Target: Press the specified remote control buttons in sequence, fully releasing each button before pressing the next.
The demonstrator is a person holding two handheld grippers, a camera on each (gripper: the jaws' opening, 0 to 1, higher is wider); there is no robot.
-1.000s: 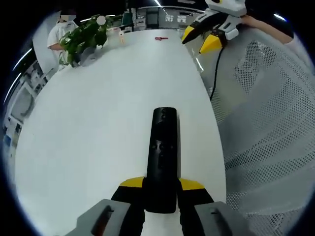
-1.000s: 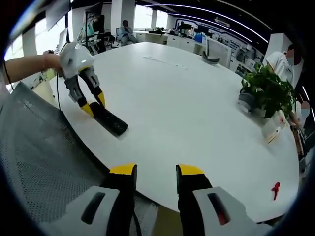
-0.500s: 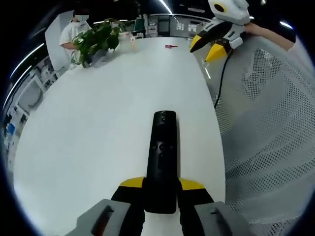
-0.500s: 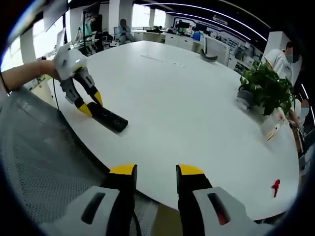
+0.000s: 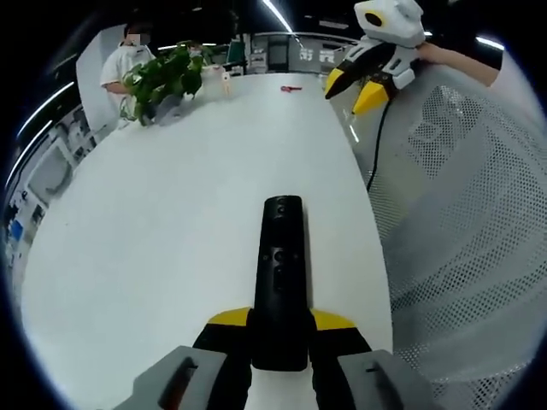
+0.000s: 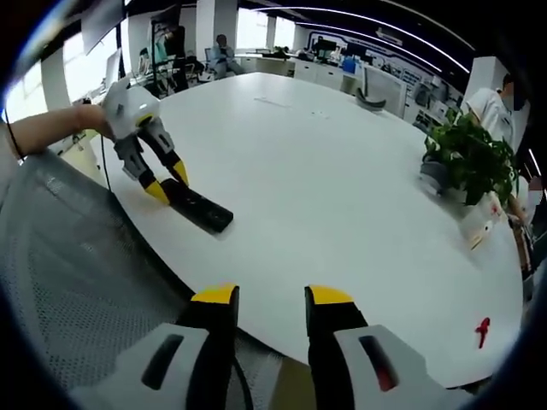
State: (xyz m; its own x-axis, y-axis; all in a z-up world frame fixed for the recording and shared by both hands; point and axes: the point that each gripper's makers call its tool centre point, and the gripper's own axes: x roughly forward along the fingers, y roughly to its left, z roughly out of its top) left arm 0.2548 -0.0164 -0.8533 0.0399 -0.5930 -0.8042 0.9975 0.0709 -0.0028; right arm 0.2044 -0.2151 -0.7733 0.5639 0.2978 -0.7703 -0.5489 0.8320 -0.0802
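My left hand-held gripper [image 5: 279,320] is clamped on the slim black plastic remote control [image 5: 280,269], lying on the white oval tabletop [image 5: 171,213] near its edge. My right hand-held gripper [image 6: 266,297] hovers with jaws apart.

Open office: white table [image 6: 342,188], mesh chair [image 5: 479,239], ceiling strip lights [image 6: 342,15]

Right claw [image 5: 357,81] shifted slightly over table edge, nothing else changed
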